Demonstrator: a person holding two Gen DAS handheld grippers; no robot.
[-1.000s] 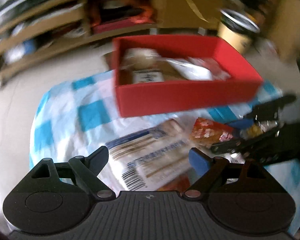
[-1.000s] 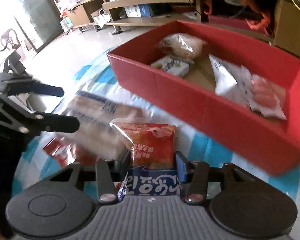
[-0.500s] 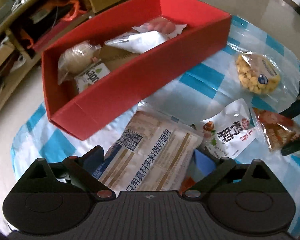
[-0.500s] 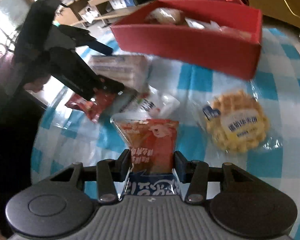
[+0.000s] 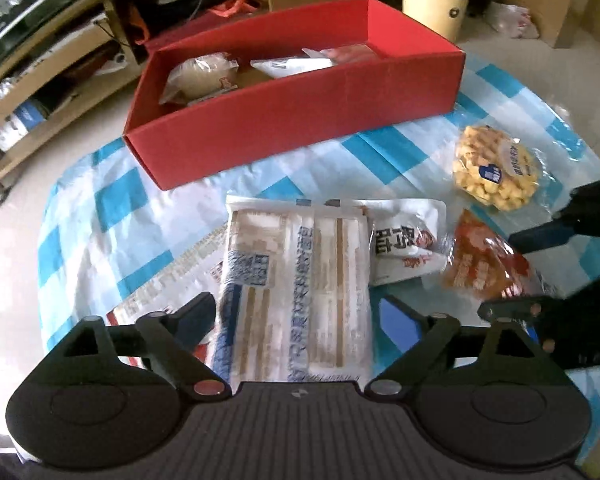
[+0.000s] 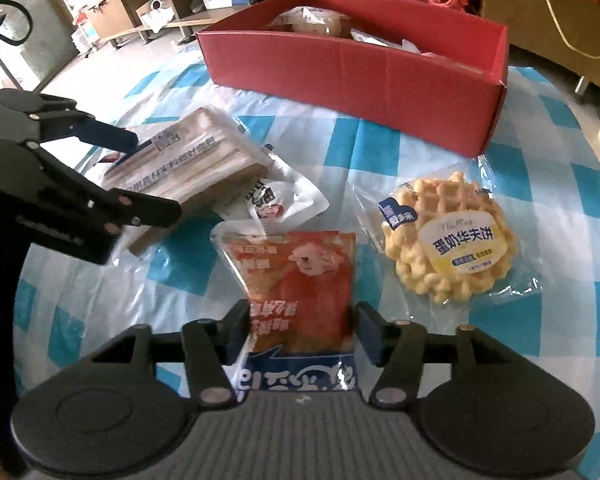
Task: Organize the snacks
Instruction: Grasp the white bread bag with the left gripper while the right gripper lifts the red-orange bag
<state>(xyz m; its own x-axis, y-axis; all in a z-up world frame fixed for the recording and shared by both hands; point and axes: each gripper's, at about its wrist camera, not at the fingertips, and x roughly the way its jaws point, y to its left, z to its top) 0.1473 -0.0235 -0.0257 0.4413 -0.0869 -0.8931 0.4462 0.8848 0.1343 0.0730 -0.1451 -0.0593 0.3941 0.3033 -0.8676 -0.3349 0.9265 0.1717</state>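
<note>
Right hand-held gripper (image 6: 300, 326) jaws opening, letting go of the red snack pouch (image 6: 296, 276); a second ago it was clamped and raised, now it lies on the desk (image 6: 560, 360) mid-cloth, short of the red box (image 6: 352, 68) at the far edge. Left hand-held gripper (image 5: 296, 314) closing, jaws wide, straddling the bread pack (image 5: 296, 280), no grip yet. Clear room near the waffle (image 6: 448, 240).

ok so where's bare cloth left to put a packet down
Bare checked cloth runs between the red box and the waffle pack, and along the box's front wall. Crowded: bread pack, white pouch and red packet lie bunched together.
</note>
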